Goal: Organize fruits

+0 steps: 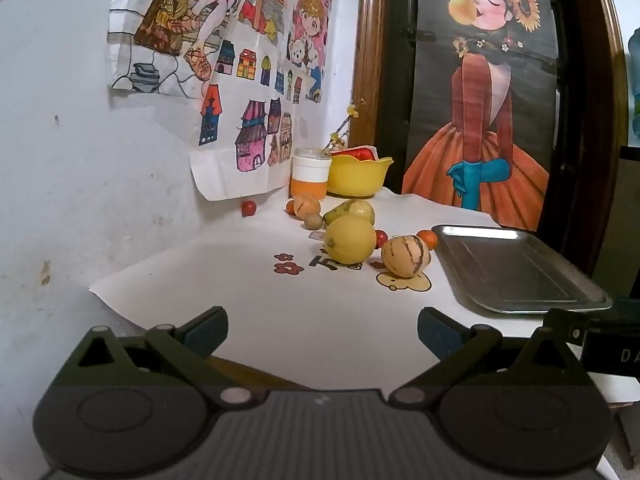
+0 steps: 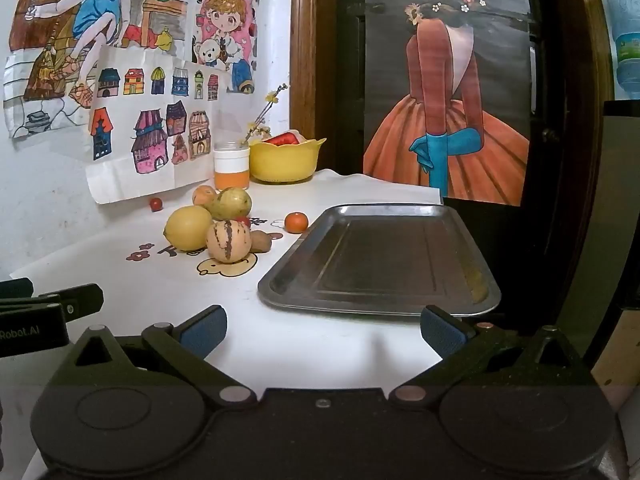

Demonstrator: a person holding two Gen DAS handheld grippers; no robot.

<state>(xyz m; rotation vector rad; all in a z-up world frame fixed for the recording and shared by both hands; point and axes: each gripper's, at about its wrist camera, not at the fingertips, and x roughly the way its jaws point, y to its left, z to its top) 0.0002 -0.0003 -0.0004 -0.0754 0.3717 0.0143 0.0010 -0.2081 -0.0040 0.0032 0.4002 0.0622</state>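
My left gripper point(image 1: 322, 330) sat low in the frame with its blue-padded fingers spread wide and nothing between them, and my right gripper point(image 2: 323, 330) was spread and bare in the same way. The fruits lay clustered at mid-frame on the white table cover point(image 1: 248, 312): a lemon point(image 1: 349, 239), a striped melon point(image 1: 406, 257) just right of it, a pear point(image 1: 350, 212) behind, and a small tomato point(image 1: 248, 208) off alone by the wall. The metal tray point(image 2: 380, 260) lay to the right of the cluster with nothing in it. A yellow bowl point(image 2: 286, 160) stood behind, beside a jar point(image 2: 231, 166).
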